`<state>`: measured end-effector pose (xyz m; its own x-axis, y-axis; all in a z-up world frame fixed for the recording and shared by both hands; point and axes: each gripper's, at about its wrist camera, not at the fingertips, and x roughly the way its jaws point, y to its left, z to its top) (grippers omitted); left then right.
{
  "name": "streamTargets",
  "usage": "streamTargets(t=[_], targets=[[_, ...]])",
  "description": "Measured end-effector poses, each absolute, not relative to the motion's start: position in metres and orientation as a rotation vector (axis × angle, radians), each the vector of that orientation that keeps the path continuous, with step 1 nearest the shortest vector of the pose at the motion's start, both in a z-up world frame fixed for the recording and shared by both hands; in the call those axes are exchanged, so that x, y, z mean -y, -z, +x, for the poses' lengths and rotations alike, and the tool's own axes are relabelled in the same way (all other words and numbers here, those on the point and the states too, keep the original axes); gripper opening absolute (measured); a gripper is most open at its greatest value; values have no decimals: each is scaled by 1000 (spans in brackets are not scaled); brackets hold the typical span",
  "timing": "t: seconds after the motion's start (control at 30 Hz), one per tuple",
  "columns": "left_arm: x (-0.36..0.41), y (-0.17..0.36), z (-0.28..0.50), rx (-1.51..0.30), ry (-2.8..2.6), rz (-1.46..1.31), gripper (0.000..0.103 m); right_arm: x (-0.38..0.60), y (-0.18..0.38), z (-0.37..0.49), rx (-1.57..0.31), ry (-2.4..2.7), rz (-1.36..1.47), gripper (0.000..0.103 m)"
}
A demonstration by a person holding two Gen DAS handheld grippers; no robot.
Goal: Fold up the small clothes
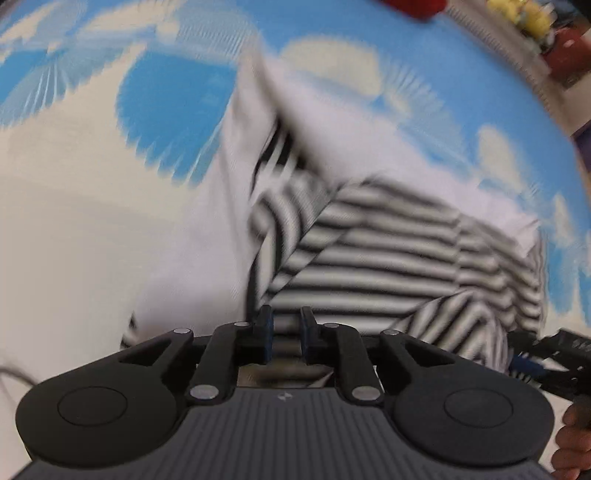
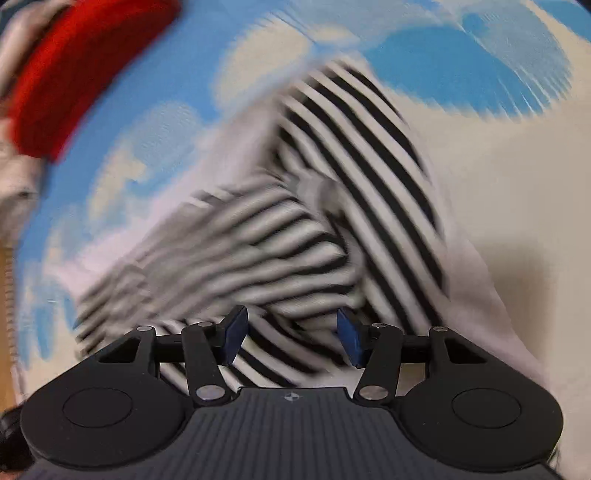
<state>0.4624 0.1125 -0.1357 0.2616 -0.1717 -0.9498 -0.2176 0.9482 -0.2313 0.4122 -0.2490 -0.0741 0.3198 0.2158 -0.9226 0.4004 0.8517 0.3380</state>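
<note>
A small black-and-white striped garment with white parts (image 1: 388, 251) lies crumpled on a blue-and-cream cloud-print cloth (image 1: 166, 99). My left gripper (image 1: 287, 334) hovers at its near edge, jaws narrowly apart with striped fabric showing between them; whether it pinches the fabric is unclear. My right gripper (image 2: 291, 338) is open, over the striped garment (image 2: 332, 221), nothing between the pads. The right gripper also shows at the right edge of the left wrist view (image 1: 543, 354). Both views are motion-blurred.
A red object (image 2: 81, 70) lies at the upper left of the right wrist view, on the cloth (image 2: 498, 184). Yellow and red toys (image 1: 528, 18) sit beyond the cloth's far right edge. A hand (image 1: 576, 439) holds the right gripper.
</note>
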Motion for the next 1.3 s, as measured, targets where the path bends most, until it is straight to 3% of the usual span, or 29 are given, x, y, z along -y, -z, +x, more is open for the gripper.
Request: streamTargets(t=[0.1,0.23,0.33,0.4,0.47,0.53,0.7,0.8,0.87,0.9,1.3], targets=[[-105,110,448,-1239,-56,-287,17,245,47,400,-1191,145,547,52],[-88,46,412,-1036,7,-180,37,235,-27,357,-936,79,437,52],[-86,2,378,-949,41,-157,40,238,-75,315,-810,41,419,53],[-87,-22,351,-885,49,-146,50,239,-99,279,-749,-7,393,53],[-89,-46,313,-807,57,-142,67,241,-116,246,-689,-31,332,55],[-86,-64,276,-743,74,-130,69,241,-124,208,-644,-47,252,56],[-78,-60,189,-619,68,-17,69,252,-104,131,-638,-46,165,57],[-74,-22,152,-648,88,55,46,260,-81,99,-682,4,180,57],[-74,8,141,-756,74,61,22,264,-68,89,-704,16,215,57],[-76,16,139,-803,67,43,20,266,-61,86,-720,17,220,57],[-111,31,136,-844,70,-78,19,284,-15,81,-790,94,217,57]])
